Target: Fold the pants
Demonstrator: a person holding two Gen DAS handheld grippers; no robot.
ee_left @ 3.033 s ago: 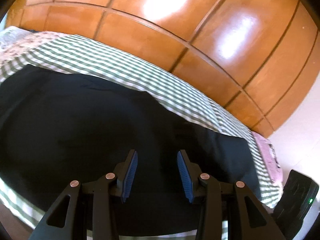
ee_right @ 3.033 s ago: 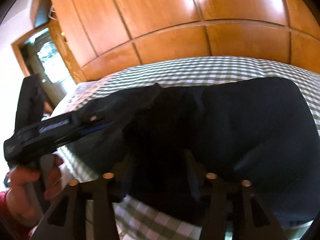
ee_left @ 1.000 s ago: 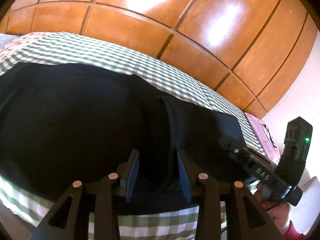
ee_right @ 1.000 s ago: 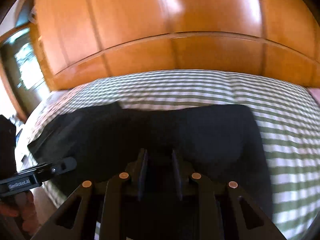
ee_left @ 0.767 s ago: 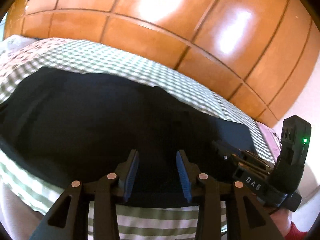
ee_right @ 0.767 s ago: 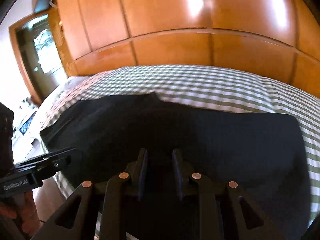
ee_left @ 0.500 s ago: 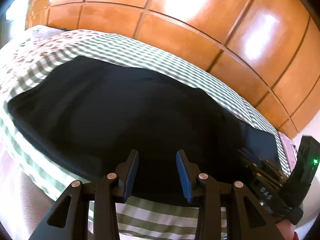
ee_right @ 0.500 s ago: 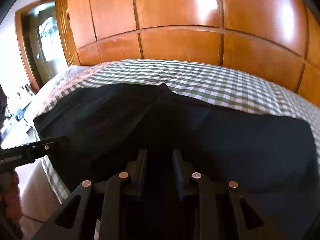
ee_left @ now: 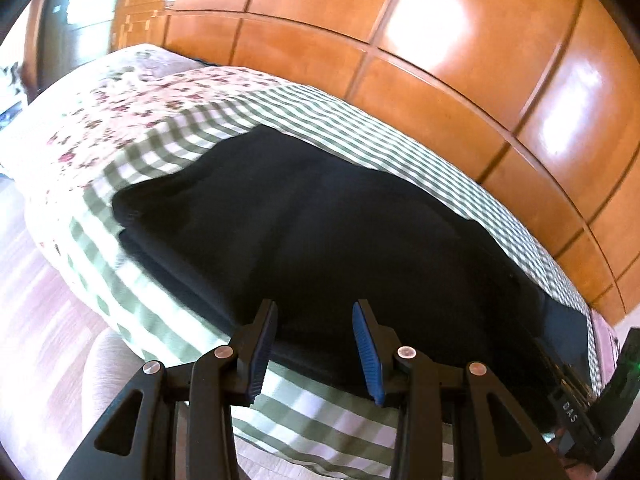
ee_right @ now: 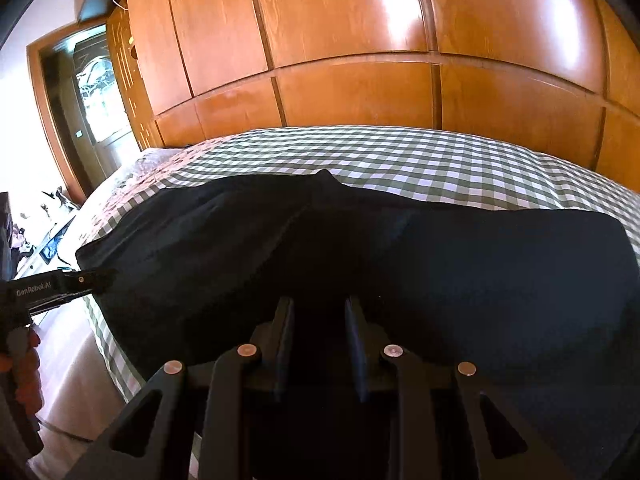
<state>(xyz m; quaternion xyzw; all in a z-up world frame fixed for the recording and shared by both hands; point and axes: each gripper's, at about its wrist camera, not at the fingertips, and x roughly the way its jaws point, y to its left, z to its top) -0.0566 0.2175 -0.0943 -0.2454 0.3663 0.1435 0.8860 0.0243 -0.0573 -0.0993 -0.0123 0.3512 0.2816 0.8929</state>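
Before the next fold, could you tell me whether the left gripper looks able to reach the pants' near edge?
Probably yes: the left gripper is open just above the near edge of the pants, with nothing between them.

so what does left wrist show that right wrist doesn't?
Left wrist only: the floral bedding beyond the pants' end, seen clearly, the stacked layers along the pants' near edge, and the left gripper with its blue-padded jaws apart and nothing between them. Right wrist only: the doorway and the right gripper, jaws apart over dark cloth. Both: black pants on the green checked sheet, wooden wardrobe behind.
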